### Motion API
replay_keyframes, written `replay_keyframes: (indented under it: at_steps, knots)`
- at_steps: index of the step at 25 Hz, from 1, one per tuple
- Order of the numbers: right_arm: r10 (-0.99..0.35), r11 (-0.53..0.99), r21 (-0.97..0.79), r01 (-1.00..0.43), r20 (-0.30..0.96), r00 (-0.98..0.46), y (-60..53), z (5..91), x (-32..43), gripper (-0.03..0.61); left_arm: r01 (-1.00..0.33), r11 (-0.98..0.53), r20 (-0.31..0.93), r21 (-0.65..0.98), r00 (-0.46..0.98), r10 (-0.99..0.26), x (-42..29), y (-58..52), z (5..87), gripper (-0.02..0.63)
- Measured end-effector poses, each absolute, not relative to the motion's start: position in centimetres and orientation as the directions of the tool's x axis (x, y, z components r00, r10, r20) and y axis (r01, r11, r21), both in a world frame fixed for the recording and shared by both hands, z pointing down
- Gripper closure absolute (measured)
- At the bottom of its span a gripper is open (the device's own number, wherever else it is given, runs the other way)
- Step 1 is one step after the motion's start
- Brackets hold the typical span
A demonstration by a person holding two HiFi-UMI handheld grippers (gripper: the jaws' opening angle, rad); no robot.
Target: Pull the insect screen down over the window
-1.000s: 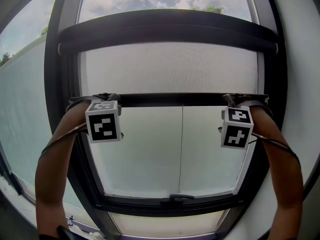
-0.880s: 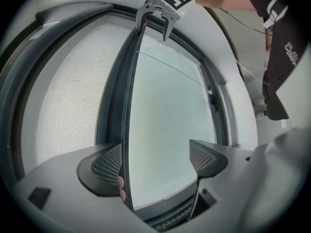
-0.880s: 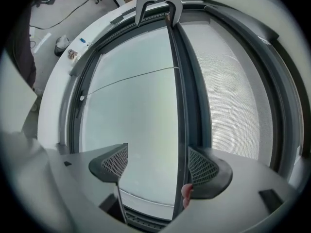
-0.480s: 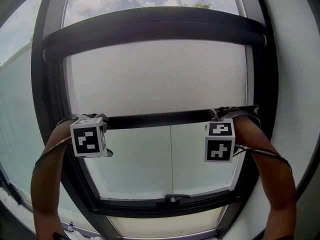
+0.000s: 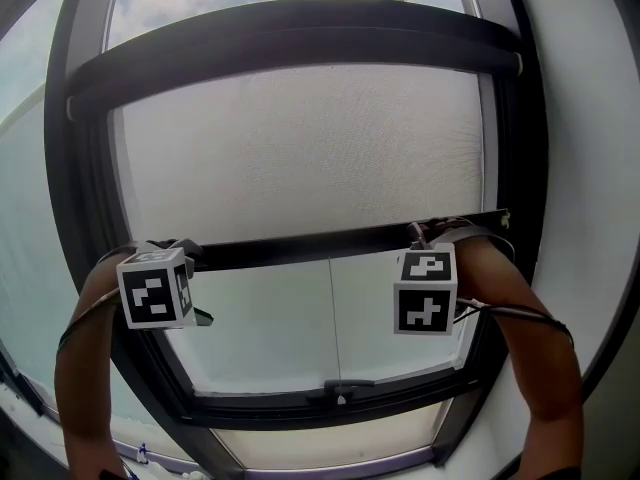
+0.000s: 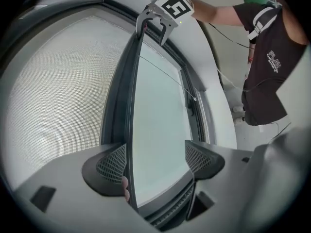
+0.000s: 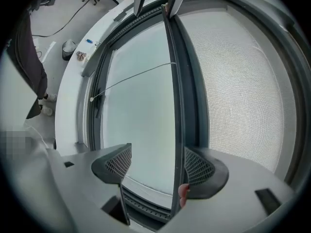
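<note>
Two tools work the screen (image 5: 300, 148), one at each end of its bar (image 5: 310, 243).

1. Left tool (image 6: 156, 161): the jaws stand wide apart and clamp nothing. The bar runs straight ahead of the tool, just beside the inner face of the jaw on the mesh side. A finger (image 6: 125, 194) shows at the root of that jaw, beside the bar. The other jaw stands well apart from the bar. Only glass (image 6: 160, 130) lies ahead of the gap.

2. Right tool (image 7: 158, 166): the jaws are likewise wide apart, with nothing clamped. The bar passes just beside the inner face of the mesh-side jaw. A finger (image 7: 183, 193) shows at that jaw's root. The other jaw is well apart from the bar.

3. Screen position: the mesh lies above both tools and reaches up to the housing (image 5: 290, 43) at the head of the window (image 5: 75, 168). The bar spans level from one tool to the other, roughly midway down the window. Below the tools the glass is uncovered down to the handle (image 5: 340, 388) on the lower frame member.

4. Cord (image 5: 333, 318): a thin cord hangs from the bar, between the tools, and runs down toward the handle.

5. Each tool's view shows the opposite tool at the far end of the bar, straddling it.
</note>
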State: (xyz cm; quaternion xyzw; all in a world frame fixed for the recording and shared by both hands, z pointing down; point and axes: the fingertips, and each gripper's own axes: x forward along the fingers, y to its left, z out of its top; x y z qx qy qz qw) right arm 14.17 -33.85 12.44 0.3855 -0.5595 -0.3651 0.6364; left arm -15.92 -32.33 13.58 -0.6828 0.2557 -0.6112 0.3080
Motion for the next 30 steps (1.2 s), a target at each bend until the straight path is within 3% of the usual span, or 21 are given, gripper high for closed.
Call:
replay_keyframes:
  at_steps: [17, 30]
  knots:
    - [-0.842, 0.534, 0.845, 0.032, 0.527, 0.116, -34.0, 18.0, 14.4, 0.247, 0.056, -0.748, 0.749, -0.661, 0.099, -0.655, -16.0, -32.8, 19.2, 0.262]
    - [-0.847, 0.53, 0.848, 0.014, 0.528, 0.063, -34.5, 20.4, 14.4, 0.247, 0.039, -0.672, 0.672, -0.74, 0.083, -0.736, -15.8, -33.6, 21.8, 0.262]
